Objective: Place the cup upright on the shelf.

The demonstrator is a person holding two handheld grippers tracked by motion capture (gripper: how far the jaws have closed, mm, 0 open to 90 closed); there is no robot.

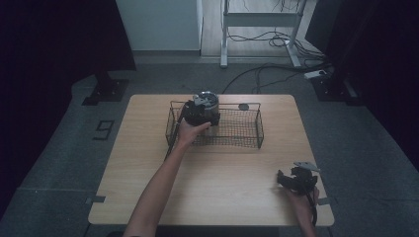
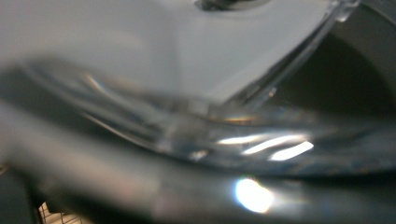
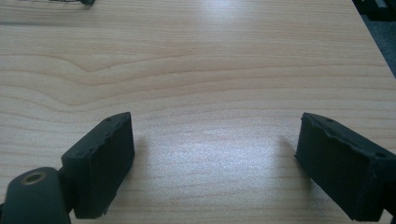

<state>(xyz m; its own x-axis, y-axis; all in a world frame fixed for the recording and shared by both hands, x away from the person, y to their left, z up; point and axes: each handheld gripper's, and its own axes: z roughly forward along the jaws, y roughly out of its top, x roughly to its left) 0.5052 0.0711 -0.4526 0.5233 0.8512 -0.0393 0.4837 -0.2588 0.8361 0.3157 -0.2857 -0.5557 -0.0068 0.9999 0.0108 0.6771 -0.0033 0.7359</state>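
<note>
Two tools: left tool (image 1: 201, 114) grasping glass jar (image 1: 208, 102) over basket rim (image 1: 215, 105); right tool (image 3: 212, 158) released, bare table (image 1: 222, 168) around.

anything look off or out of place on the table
Nothing stands out. The black wire mesh basket sits square on the wooden table, and the left gripper has a round glass-and-metal object at its left end, nothing spilled.
</note>
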